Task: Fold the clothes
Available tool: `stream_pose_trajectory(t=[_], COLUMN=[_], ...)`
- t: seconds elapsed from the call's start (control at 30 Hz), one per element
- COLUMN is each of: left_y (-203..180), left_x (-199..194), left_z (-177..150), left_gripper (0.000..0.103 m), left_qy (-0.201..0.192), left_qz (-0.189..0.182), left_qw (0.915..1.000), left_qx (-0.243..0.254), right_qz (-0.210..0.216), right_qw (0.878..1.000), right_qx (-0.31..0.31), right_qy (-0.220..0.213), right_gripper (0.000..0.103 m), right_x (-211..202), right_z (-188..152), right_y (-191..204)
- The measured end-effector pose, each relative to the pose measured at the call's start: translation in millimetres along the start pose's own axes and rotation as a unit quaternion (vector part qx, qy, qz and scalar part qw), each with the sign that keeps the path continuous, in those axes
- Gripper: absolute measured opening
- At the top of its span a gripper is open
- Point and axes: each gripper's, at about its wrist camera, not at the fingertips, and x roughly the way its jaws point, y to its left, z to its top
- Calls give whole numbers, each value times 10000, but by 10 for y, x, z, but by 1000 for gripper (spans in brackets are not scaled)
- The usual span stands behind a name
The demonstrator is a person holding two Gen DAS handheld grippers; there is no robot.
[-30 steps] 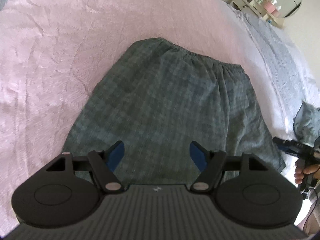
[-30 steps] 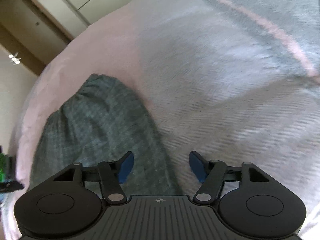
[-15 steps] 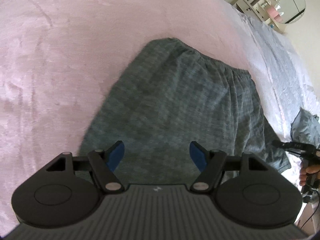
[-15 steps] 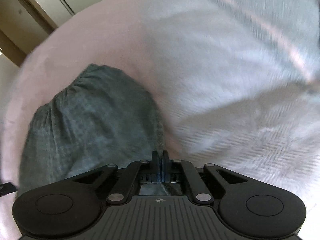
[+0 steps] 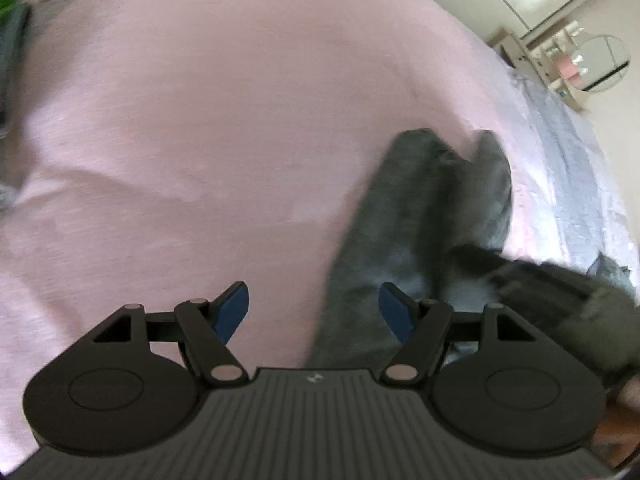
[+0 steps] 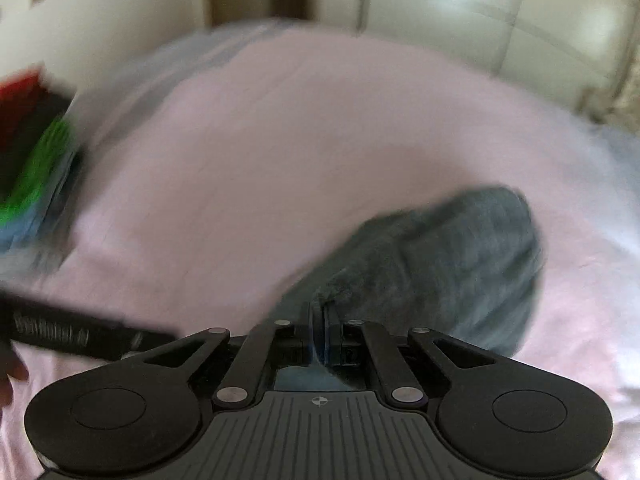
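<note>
Bare pink bedspread (image 5: 200,140) left of shorts (image 5: 400,232)

No legible text; white print on left gripper (image 6: 80,336) blurred.

A pink bedspread (image 5: 208,128) fills both views — a pale grey blanket (image 5: 568,168) borders it at three o'clock. A round mirror (image 5: 604,62) stands over a cluttered dresser (image 5: 560,80) at two o'clock — cream wardrobe doors (image 6: 480,12) behind.
</note>
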Motion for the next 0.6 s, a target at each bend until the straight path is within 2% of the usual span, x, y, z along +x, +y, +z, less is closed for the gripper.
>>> stream_pose_trajectory(t=[0.03, 0.07, 0.2, 0.3, 0.4, 0.47, 0.5, 0.6], left_y=[69, 122, 228, 188, 106, 54, 30, -66], left_x=[-18, -21, 17, 18, 37, 72, 94, 207], left_z=[-14, -32, -120, -164, -211, -245, -261, -265], left_gripper=[68, 68, 67, 66, 64, 61, 60, 51], left_qy=[17, 36, 129, 199, 359, 479, 523, 638], left_qz=[44, 69, 91, -163, -484, -623, -698, -880], left_qw=[10000, 10000, 9998, 9993, 9976, 9962, 9953, 9933], left_qx=[-17, -40, -139, -275, -338, -377, -411, -386], right_qz=[68, 99, 295, 355, 213, 92, 54, 20], right_qw=[9999, 9999, 9984, 9940, 9809, 9541, 9349, 8630], right_qx=[-8, 7, 489, 1031, 1923, 2977, 3534, 5040], right_qy=[116, 123, 12, 45, 209, 324, 334, 334], right_gripper=[75, 86, 86, 86, 66, 63, 62, 59], right_x=[69, 86, -195, -429, -786, -961, -1018, -1086], right_z=[-63, -134, -484, -810, -1237, -1539, -1688, -2132], right_y=[118, 203, 113, -81, -497, -839, -998, -1430])
